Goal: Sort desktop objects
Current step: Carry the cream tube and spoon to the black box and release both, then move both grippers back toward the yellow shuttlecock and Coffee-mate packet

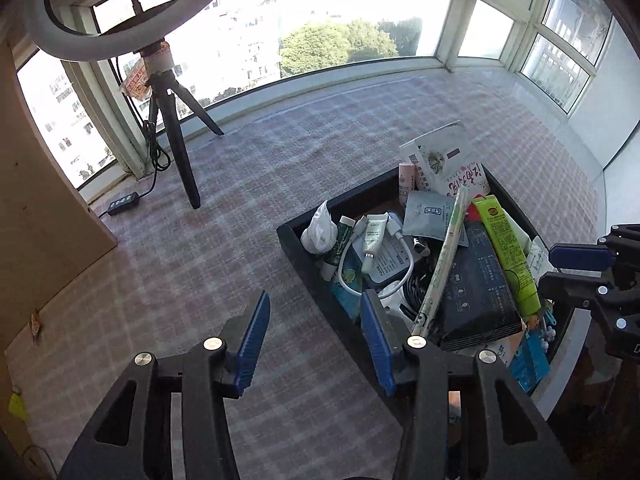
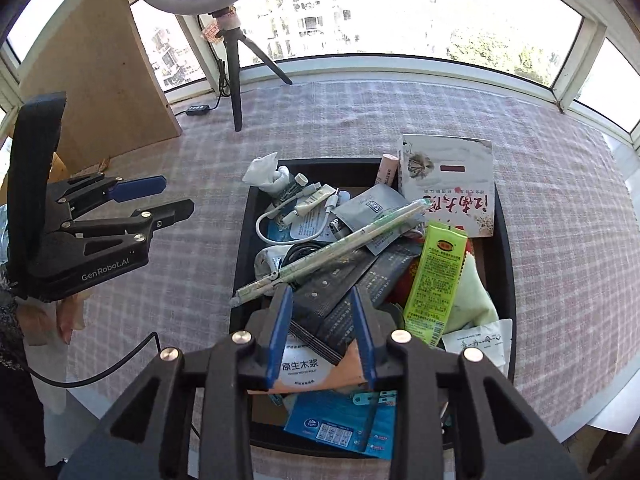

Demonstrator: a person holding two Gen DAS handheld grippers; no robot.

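Note:
A black tray (image 2: 240, 264) on the plaid cloth is piled with loose items: a green tube (image 2: 436, 276), wrapped chopsticks (image 2: 332, 248), a black box (image 2: 340, 292), a white cable (image 2: 272, 216) and a white packet with red characters (image 2: 448, 184). My right gripper (image 2: 320, 292) hangs open over the tray's near end, above the black box and an orange tissue pack (image 2: 308, 368). My left gripper (image 1: 315, 298) is open above the tray's left wall (image 1: 296, 252), with nothing between its fingers. Each gripper shows in the other's view: the left gripper (image 2: 176, 196) and the right gripper (image 1: 560, 268).
A ring light on a black tripod (image 2: 236, 72) stands at the back left by the windows. A brown board (image 2: 100, 72) leans at the left, with a small black cable box (image 1: 124, 202) at its foot. Plaid cloth (image 1: 248, 184) spreads left of the tray.

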